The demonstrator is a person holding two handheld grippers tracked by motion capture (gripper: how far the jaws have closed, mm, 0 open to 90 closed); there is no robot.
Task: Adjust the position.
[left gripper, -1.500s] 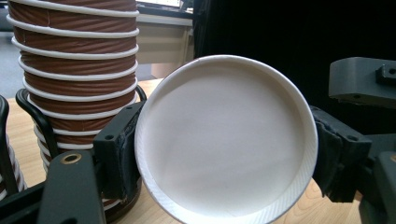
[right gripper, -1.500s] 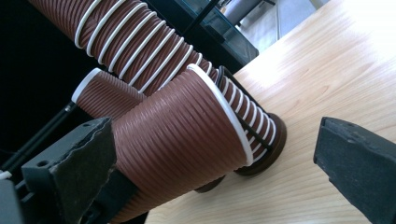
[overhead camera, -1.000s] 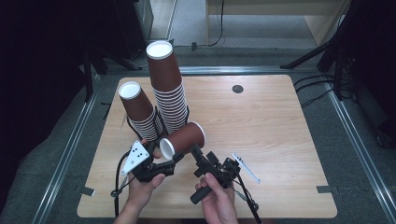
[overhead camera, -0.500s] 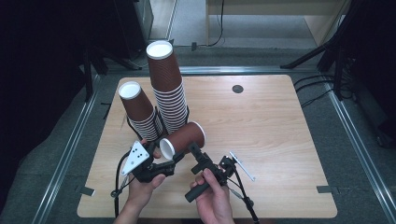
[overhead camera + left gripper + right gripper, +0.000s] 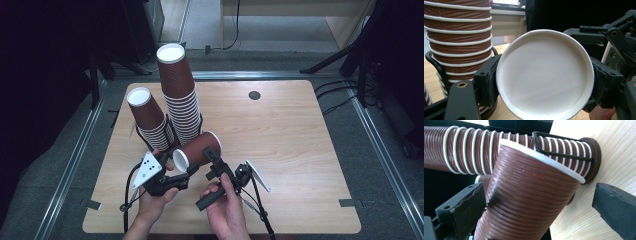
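A single brown ribbed paper cup (image 5: pixel 199 149) lies on its side above the wooden table (image 5: pixel 290 150). Its white mouth (image 5: pixel 544 75) faces my left gripper (image 5: pixel 183 172), whose jaws press on both sides of the rim, shut on it. My right gripper (image 5: pixel 214 162) reaches in from the right. In the right gripper view the same cup (image 5: pixel 529 200) sits between its jaws. One jaw lies against the ribbed wall and the other stands clear of it, so the gripper is open. A person's hands hold both grippers at the near edge.
Two leaning stacks of brown cups, the tall one (image 5: pixel 179 92) and the shorter one (image 5: pixel 150 117), stand in a black wire holder (image 5: pixel 170 135) just behind the held cup. A dark round plug (image 5: pixel 254 95) sits far right. The table's right half is bare wood.
My right gripper has edged slightly left toward the cup. The left gripper and the cup have stayed in place.
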